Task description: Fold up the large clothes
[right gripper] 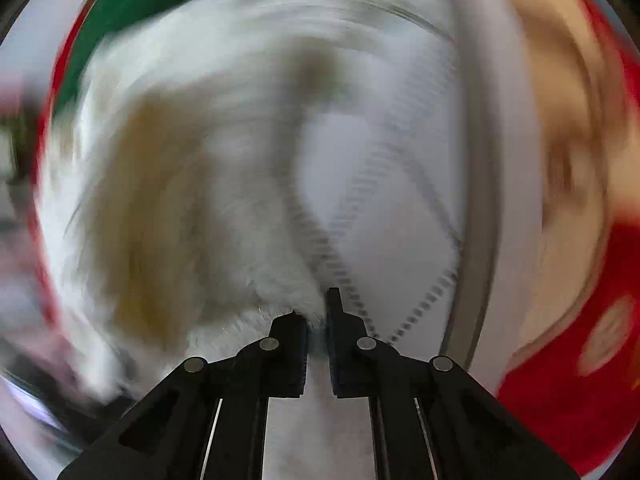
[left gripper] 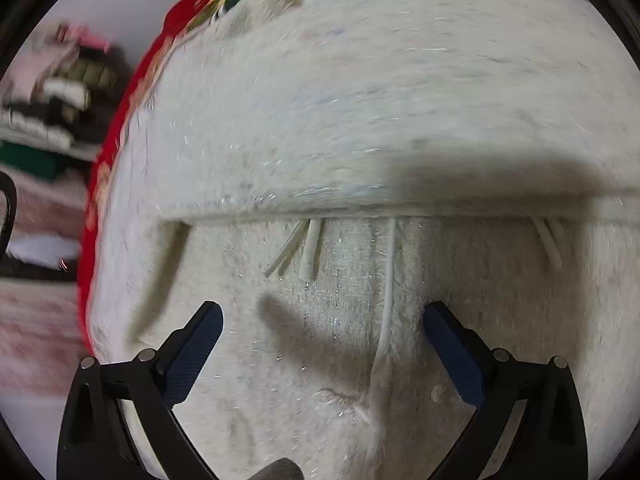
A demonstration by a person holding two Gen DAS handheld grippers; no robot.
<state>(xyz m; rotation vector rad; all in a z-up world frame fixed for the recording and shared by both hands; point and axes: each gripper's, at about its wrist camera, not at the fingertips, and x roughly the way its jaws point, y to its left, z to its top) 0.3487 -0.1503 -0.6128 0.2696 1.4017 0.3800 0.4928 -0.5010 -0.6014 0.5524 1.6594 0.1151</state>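
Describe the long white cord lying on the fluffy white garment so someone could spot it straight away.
Start at the fluffy white garment that fills the left wrist view and find the folded edge across its middle. Several short white strips hang below that edge. The long white cord is the thin one reaching far lower, curving down between the open left tool fingers.

Left gripper [left gripper: 322, 324]: jaws spread wide, both black fingers with blue pads [left gripper: 196, 352] angled outward, nothing between them; it points steeply down. Right gripper [right gripper: 318, 312]: jaws drawn together with only a narrow slit between the black fingers [right gripper: 288, 356], white fleece pinched at the tips; it also tilts steeply down, view heavily motion-blurred.
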